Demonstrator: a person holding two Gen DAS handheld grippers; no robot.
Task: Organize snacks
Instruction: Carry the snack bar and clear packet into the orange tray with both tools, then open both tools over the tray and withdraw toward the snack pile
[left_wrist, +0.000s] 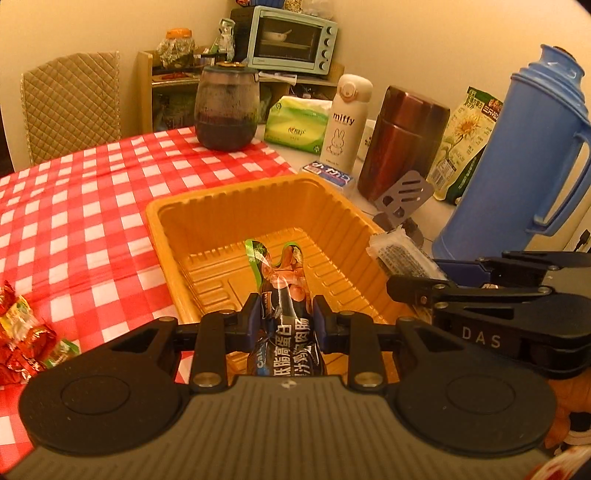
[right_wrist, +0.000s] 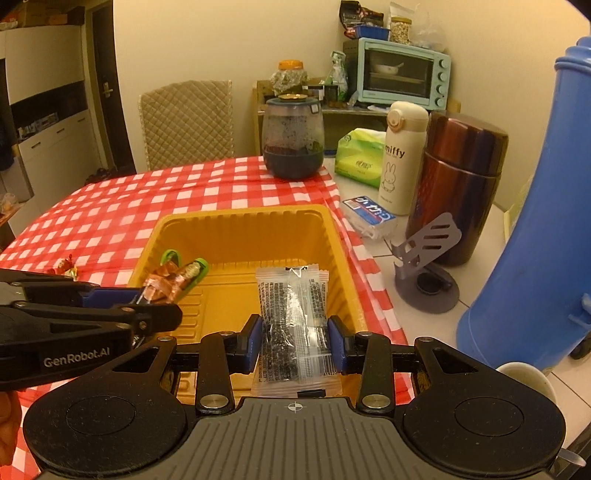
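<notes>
— What is held by the two tongs?

— A dark sausage packet (left_wrist: 286, 314) with a green-edged top is clamped between the blue pads of the left tongs (left_wrist: 284, 321), over the near edge of the orange tray (left_wrist: 229, 199). A clear sachet (right_wrist: 293, 321) printed with black text is pinched by the right tongs (right_wrist: 294, 341), likewise over the near part of the tray. The tray's ribbed floor is seen bare beyond both packets.

— Where is the tray placed?

— It is set on the red-and-white checked cloth (left_wrist: 92, 184) of the counter, close to the cloth's right edge. A small heap of red and green wrapped sweets (left_wrist: 26, 339) is left on the cloth, well to the left of the tray.

— What is found around it?

— Just beyond the tray's right rim a grey phone stand (right_wrist: 428, 258) is placed, with a blue-and-white tissue pack (right_wrist: 369, 216) near the far right corner. Behind these a brown metal flask (right_wrist: 461, 184), a white "miffy" bottle (right_wrist: 400, 158) and a green tissue packet (right_wrist: 360, 158) are lined up. A tall blue thermos (right_wrist: 535, 240) is stood at the right, beside the right tongs. A dark glass jar (right_wrist: 293, 142) is set on the cloth behind the tray. The two tongs are held side by side, close together.
</notes>
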